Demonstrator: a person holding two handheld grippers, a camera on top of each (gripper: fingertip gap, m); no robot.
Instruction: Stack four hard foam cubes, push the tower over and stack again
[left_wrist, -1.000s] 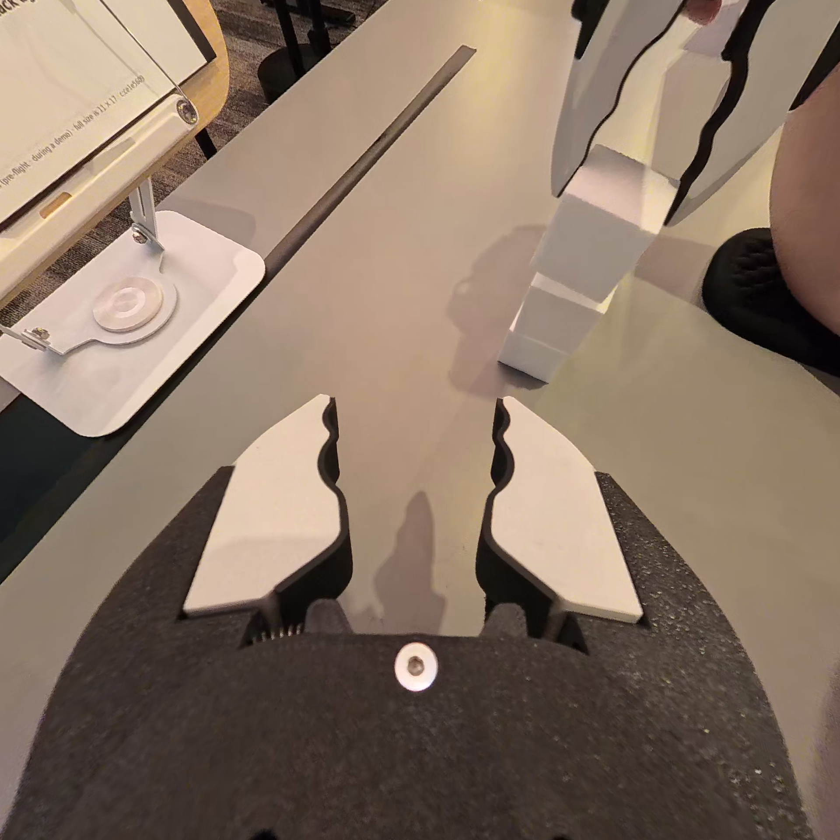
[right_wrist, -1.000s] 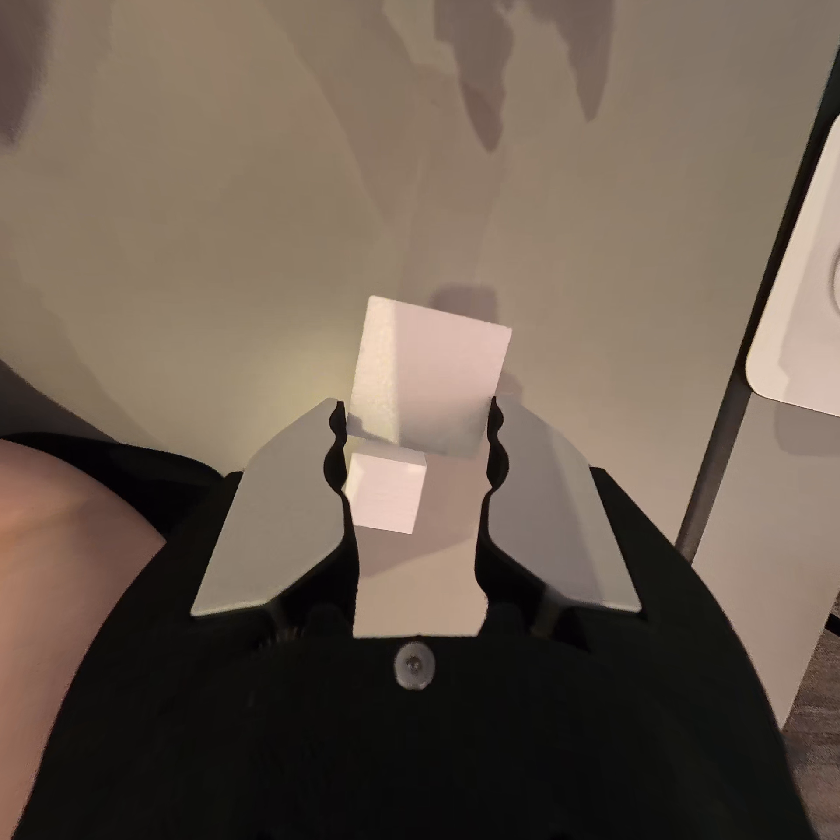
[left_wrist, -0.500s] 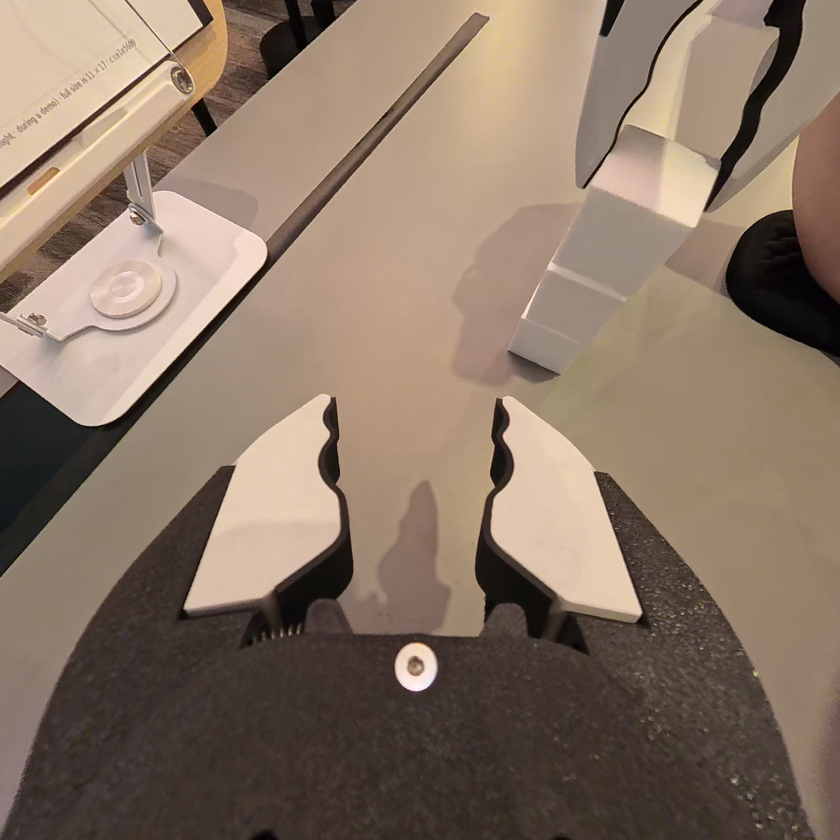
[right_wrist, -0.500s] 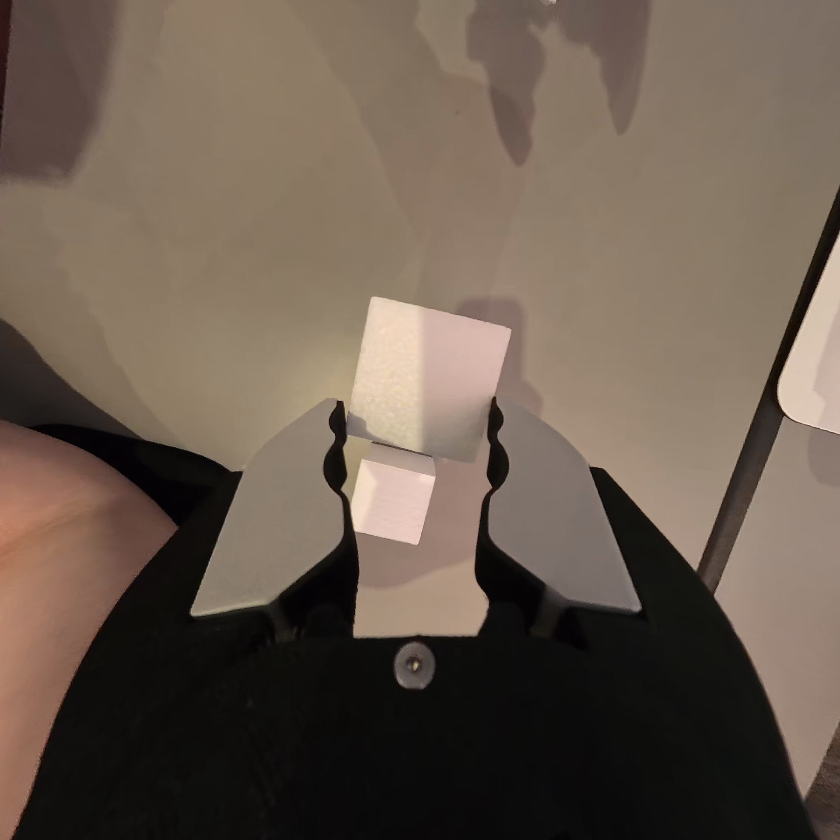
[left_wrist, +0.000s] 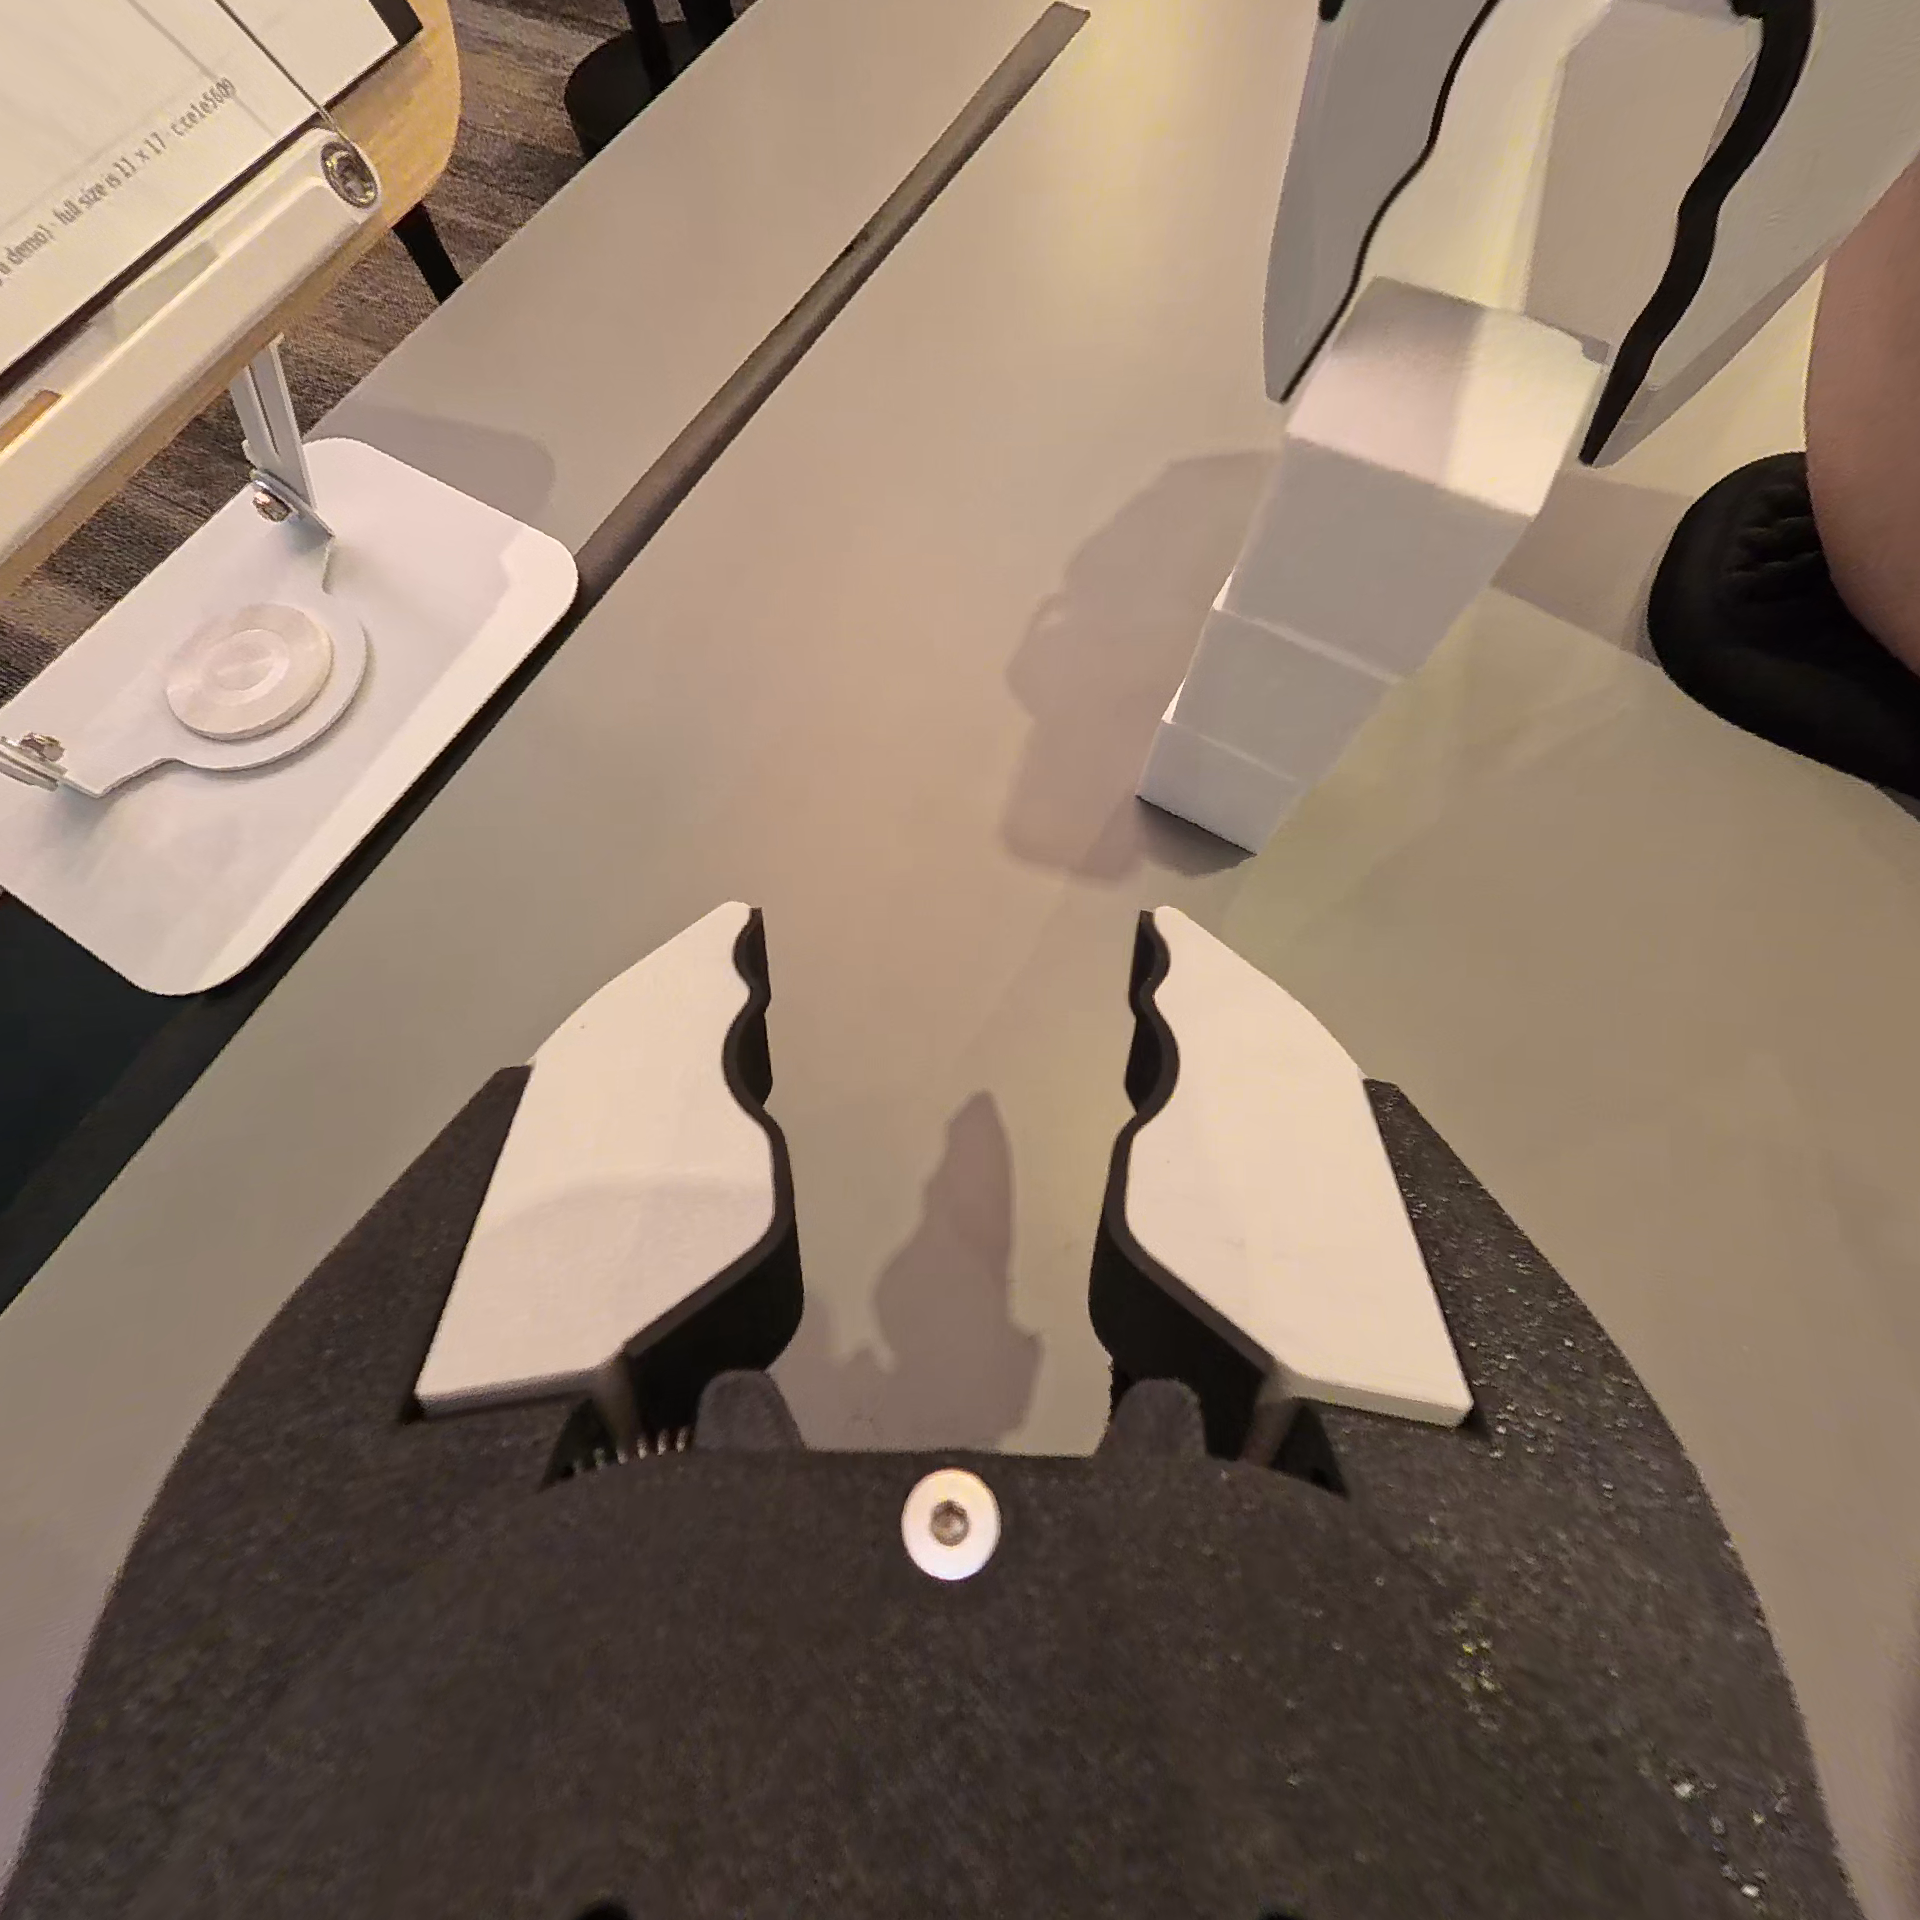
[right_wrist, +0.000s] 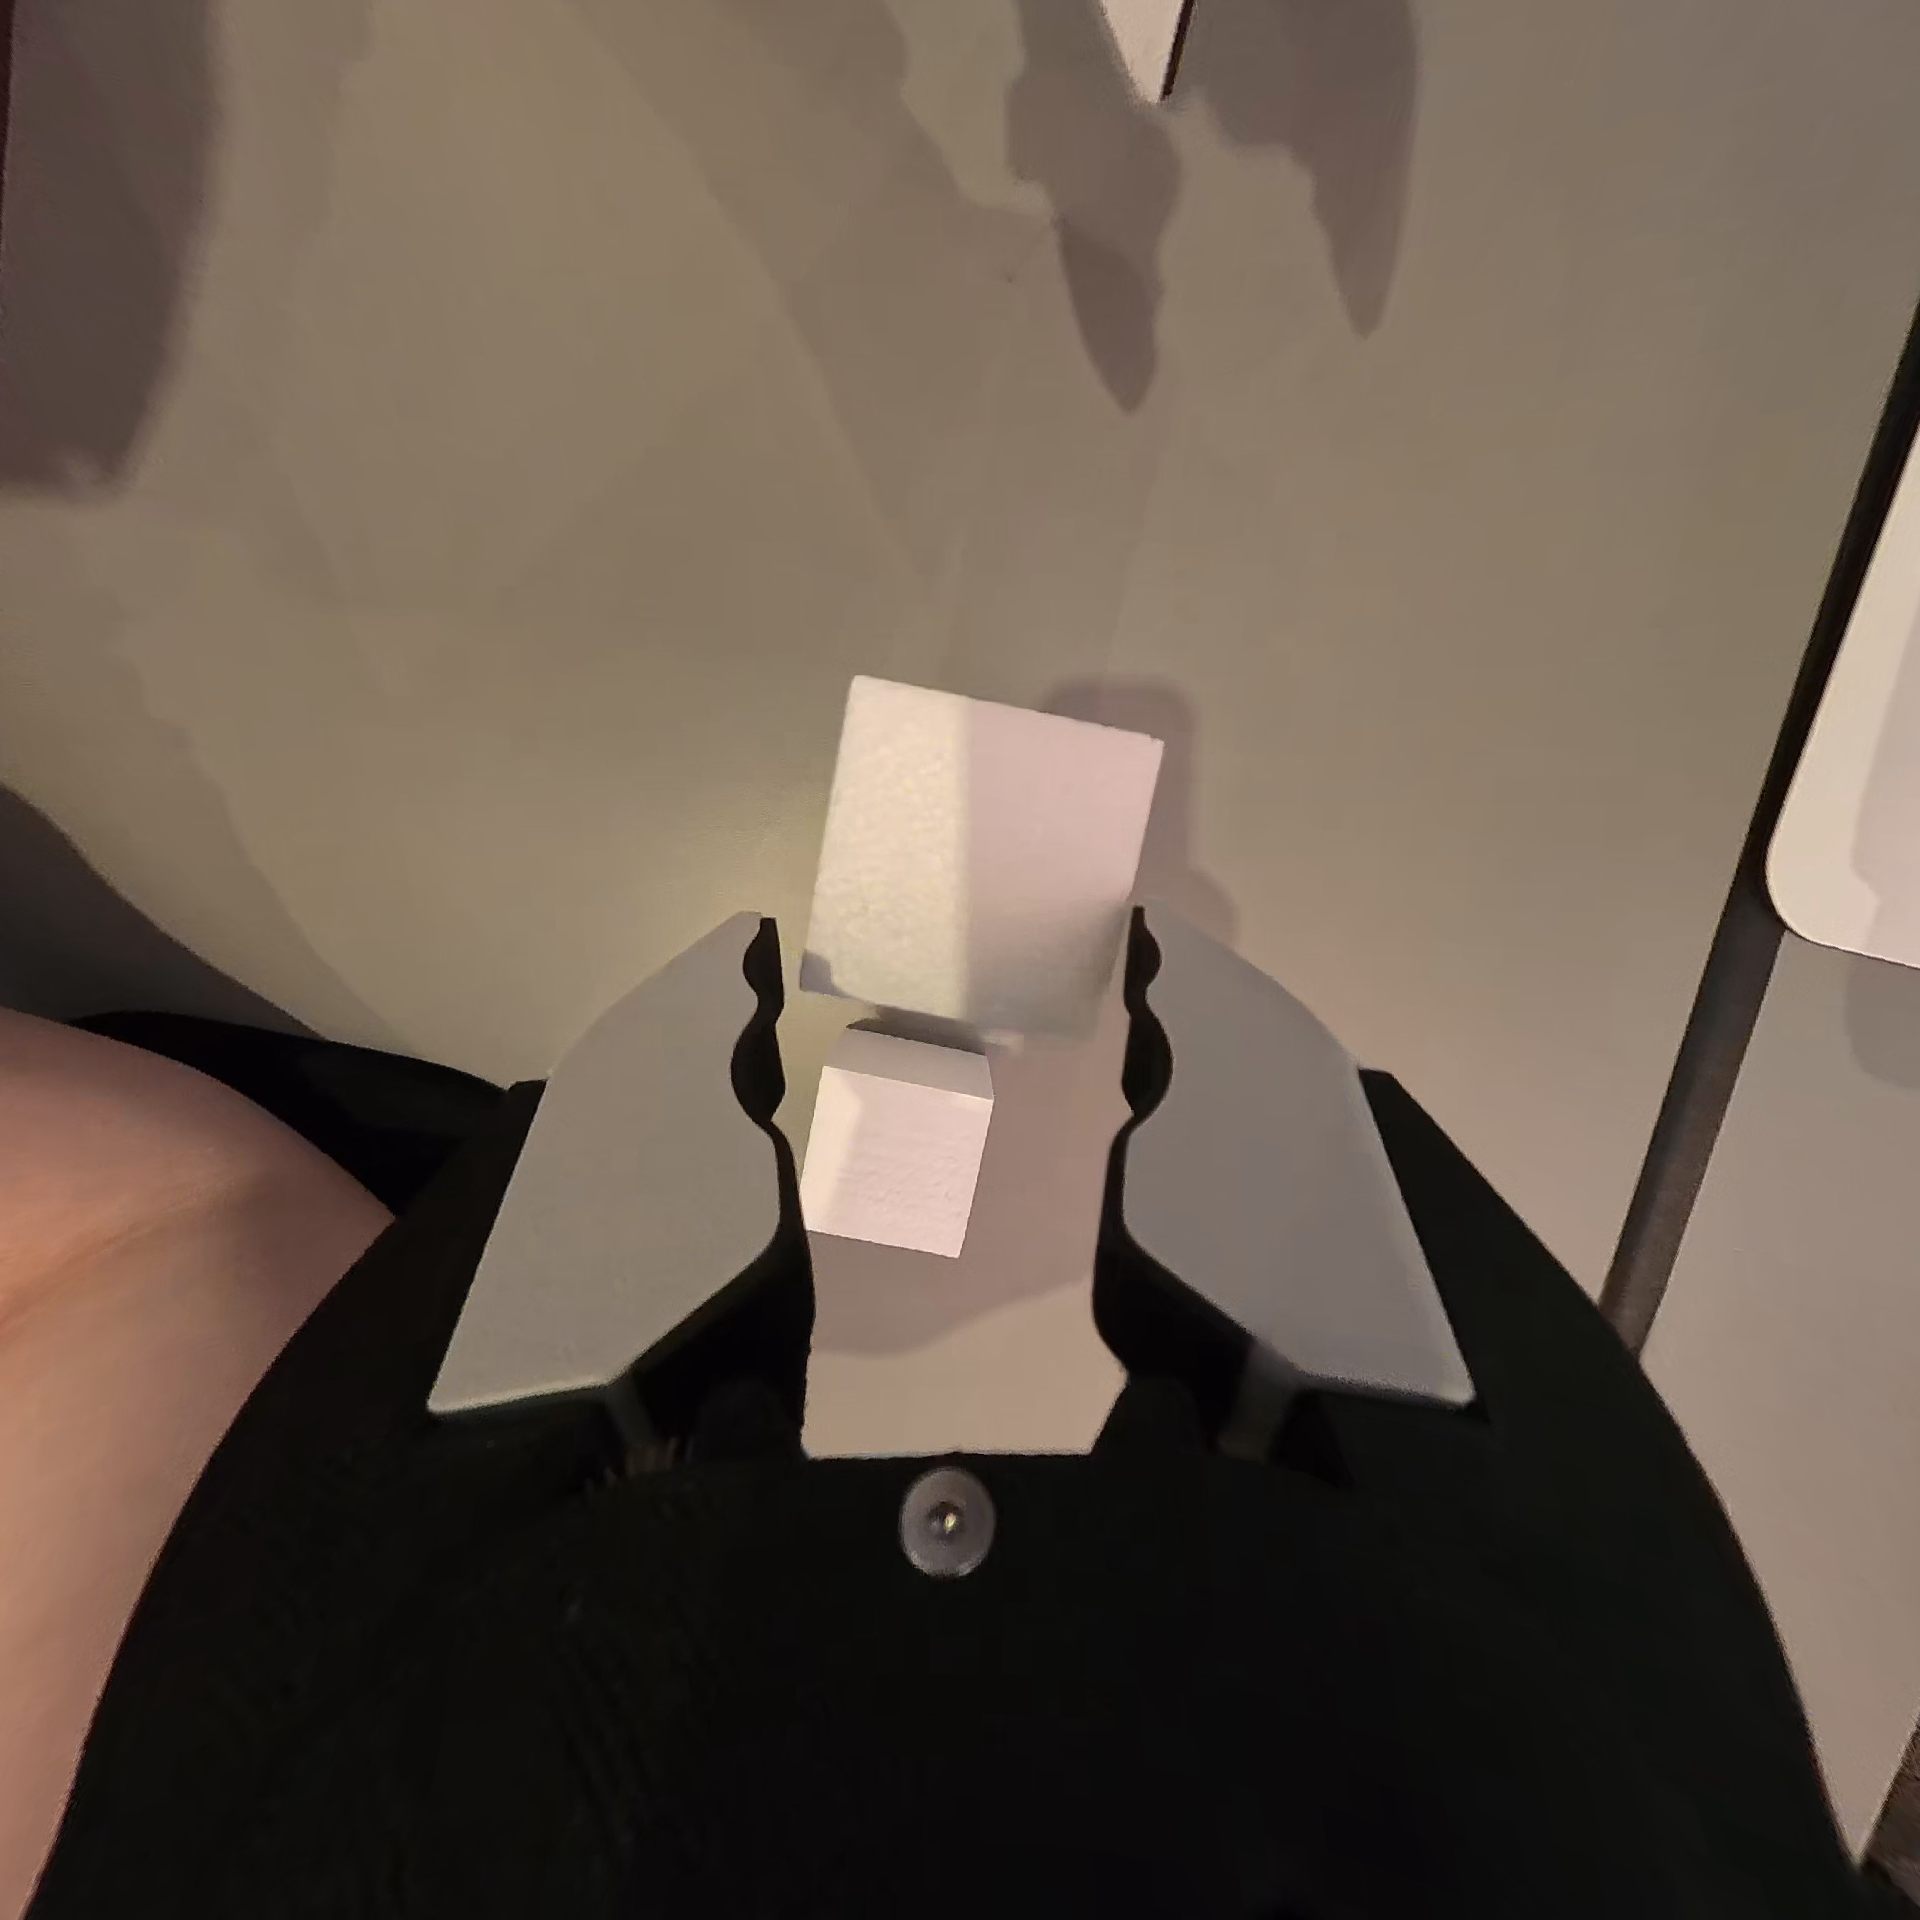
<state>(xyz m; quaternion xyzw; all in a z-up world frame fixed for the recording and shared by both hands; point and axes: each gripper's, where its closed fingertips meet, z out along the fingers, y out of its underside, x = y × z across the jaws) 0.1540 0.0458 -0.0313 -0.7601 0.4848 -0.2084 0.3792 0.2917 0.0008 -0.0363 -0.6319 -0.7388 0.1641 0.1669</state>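
Grey tabletop, white cube tower standing under the right claw.

Right claw points down over the top cube; its fingers flank the cube with gaps either side, so released, not grasping. Lower cubes sit offset beneath it, the stack visibly uneven. Risk, as I judge it: lifting away crooked could let a fingertip clip the top cube and topple the tower early. Left claw hovers low and level, spread wide, empty, the tower ahead and to its right. White stand base lies well off to its left.
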